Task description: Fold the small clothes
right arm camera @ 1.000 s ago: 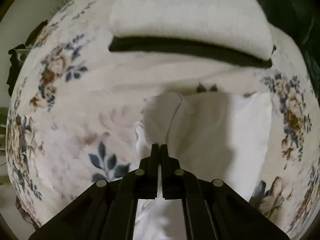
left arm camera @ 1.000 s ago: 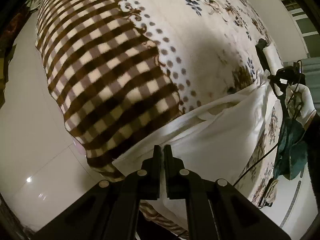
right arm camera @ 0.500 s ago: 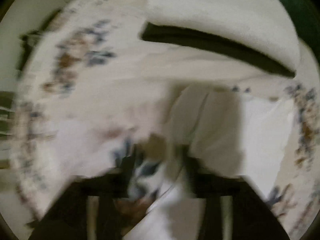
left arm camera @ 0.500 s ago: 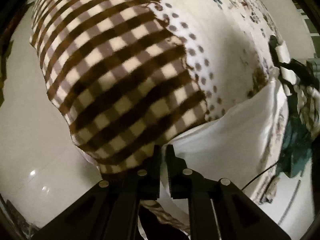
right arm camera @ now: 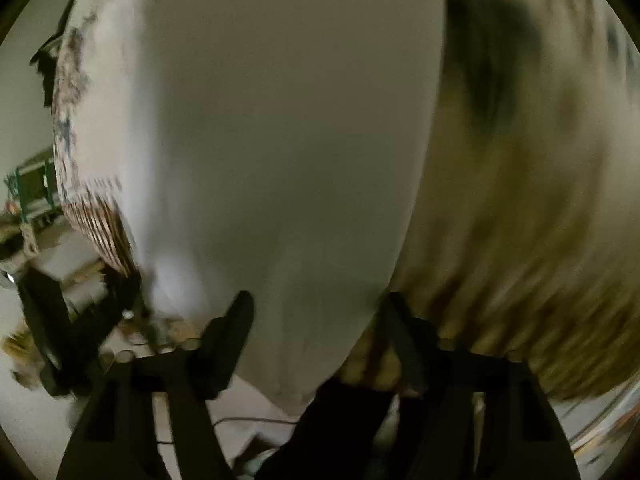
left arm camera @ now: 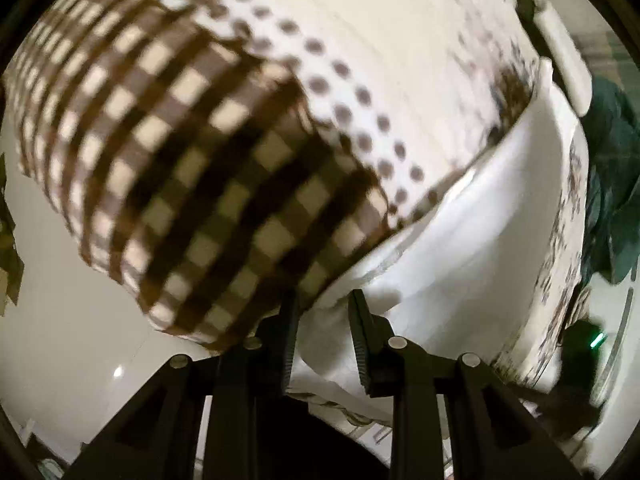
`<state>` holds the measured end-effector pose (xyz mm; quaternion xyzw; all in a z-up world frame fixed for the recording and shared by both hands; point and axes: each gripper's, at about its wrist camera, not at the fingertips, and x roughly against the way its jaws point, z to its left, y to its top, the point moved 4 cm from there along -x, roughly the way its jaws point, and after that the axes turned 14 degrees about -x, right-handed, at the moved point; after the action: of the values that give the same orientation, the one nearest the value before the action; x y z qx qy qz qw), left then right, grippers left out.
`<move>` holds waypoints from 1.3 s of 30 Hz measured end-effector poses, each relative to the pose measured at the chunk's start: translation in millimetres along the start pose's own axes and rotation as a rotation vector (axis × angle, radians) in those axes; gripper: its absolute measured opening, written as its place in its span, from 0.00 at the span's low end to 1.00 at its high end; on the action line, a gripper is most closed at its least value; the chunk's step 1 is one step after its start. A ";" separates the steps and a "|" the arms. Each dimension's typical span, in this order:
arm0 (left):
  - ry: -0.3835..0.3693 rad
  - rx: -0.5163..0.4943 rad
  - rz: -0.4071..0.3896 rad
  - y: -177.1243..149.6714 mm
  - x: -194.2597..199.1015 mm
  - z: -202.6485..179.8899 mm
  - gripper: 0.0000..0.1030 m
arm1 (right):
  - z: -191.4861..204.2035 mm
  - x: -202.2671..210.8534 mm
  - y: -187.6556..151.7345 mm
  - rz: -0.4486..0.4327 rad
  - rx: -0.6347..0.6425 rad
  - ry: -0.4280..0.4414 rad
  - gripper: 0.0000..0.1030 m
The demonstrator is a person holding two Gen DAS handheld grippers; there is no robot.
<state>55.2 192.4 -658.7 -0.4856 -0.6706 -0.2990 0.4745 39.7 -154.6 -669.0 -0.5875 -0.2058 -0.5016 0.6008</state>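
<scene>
We look down along the left gripper [left arm camera: 322, 312] at the near edge of a bed, where a white garment [left arm camera: 460, 248] lies spread on a blanket [left arm camera: 400, 40]. The blanket is cream with grey dots and faded flowers, and it carries a brown-and-cream checked panel [left arm camera: 192, 176] that falls over the bed's edge toward a pale glossy floor [left arm camera: 60, 312]. The left jaws have just been opening and now stand slightly apart, with a fold of the white garment's corner lying between them; the pads do not appear to press on it. Farther along the bed we see a folded white item [left arm camera: 564, 64], and beyond the far edge some dark green fabric [left arm camera: 612, 184].

From the right gripper [right arm camera: 316, 312] the view is heavily blurred. Its jaws stand released and well apart, though they have just been closing a little. The white garment [right arm camera: 280, 140] fills the middle of this view, and its lower edge hangs between the two fingers, with no grip visible. To the right the blanket [right arm camera: 520, 220] streaks into tan and dark smears. At the left edge the checked panel [right arm camera: 104, 224] shows, and below it the black frame of the left gripper [right arm camera: 72, 320].
</scene>
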 end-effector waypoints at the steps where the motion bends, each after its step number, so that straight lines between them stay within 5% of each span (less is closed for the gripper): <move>1: 0.006 -0.009 0.009 -0.7 -3.8 -1.4 0.22 | -5.6 -14.0 -10.3 0.005 -0.008 -0.011 0.34; 7: 0.051 -0.082 0.063 -15.7 -12.7 -9.2 0.22 | -50.0 -62.2 -68.3 0.041 -0.064 -0.026 0.08; 12: 0.058 -0.173 0.056 -29.8 16.2 -30.6 0.22 | -80.8 -34.0 -88.1 0.013 -0.137 0.064 0.09; 13: 0.055 -0.188 0.046 -28.5 23.5 -38.7 0.22 | -83.2 -21.9 -89.3 -0.008 -0.138 0.092 0.14; 16: 0.030 -0.251 -0.014 -10.1 52.2 -78.7 0.22 | -77.2 36.8 -79.7 -0.125 -0.145 0.184 0.53; 18: 0.015 -0.295 -0.070 15.4 66.8 -110.9 0.23 | -70.9 76.1 -65.4 -0.202 -0.157 0.234 0.57; 19: -0.005 -0.321 -0.098 32.7 72.2 -129.7 0.31 | -66.6 95.8 -53.4 -0.236 -0.160 0.255 0.61; 20: -0.020 -0.338 -0.116 48.4 74.0 -144.1 0.50 | -63.1 112.5 -42.2 -0.268 -0.164 0.272 0.67; 22: -0.067 -0.362 -0.136 82.4 71.1 -168.9 0.65 | -58.9 134.0 -18.6 -0.306 -0.186 0.285 0.68; 26: -0.149 -0.400 -0.122 161.3 42.3 -215.6 0.65 | -48.8 170.7 47.1 -0.356 -0.221 0.323 0.68; 33: -0.279 -0.452 -0.064 316.5 -35.1 -278.9 0.65 | -27.8 245.2 239.5 -0.476 -0.230 0.396 0.68; 39: -0.343 -0.482 0.022 396.1 -114.3 -310.8 0.63 | 11.3 253.9 380.2 -0.447 -0.188 0.429 0.68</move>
<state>542.0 21.0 -673.0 -0.6350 -0.6453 -0.3582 0.2284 469.3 -309.4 -643.9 -0.4617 -0.1512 -0.7502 0.4485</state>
